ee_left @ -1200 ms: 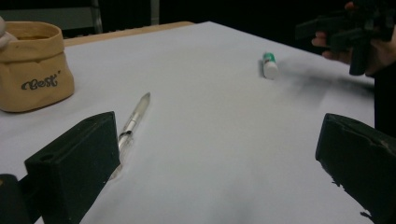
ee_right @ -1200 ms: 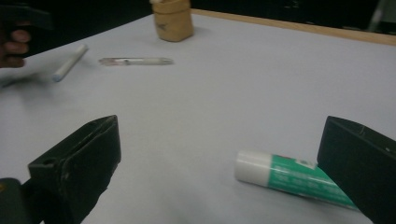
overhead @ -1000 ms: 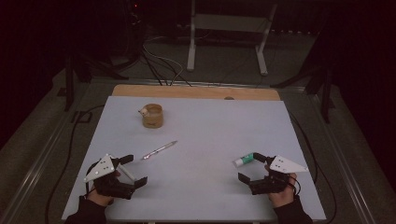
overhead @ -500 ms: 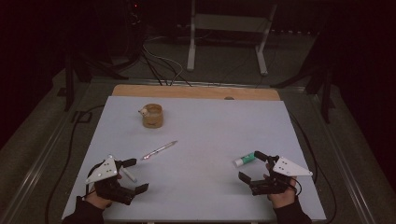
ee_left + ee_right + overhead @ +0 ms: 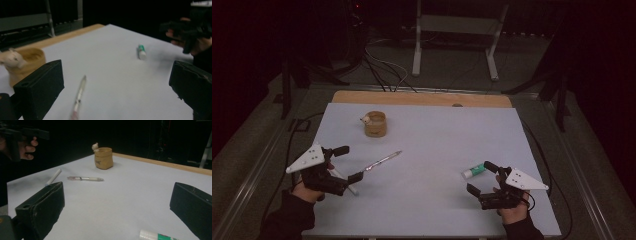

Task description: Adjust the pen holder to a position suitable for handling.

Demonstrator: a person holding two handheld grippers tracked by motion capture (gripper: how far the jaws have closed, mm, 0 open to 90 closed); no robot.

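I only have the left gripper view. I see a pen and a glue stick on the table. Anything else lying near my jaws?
Observer: Yes, a white stick lies on the table under the left gripper, seen from the high view.
Operator: Are the right gripper's jaws open?
Observer: Open, wide apart in the right gripper view, the glue stick just ahead of them.
Operator: Does that cup have markings?
Observer: The right gripper view shows small dark print on the front of the tan cup, too small to read.
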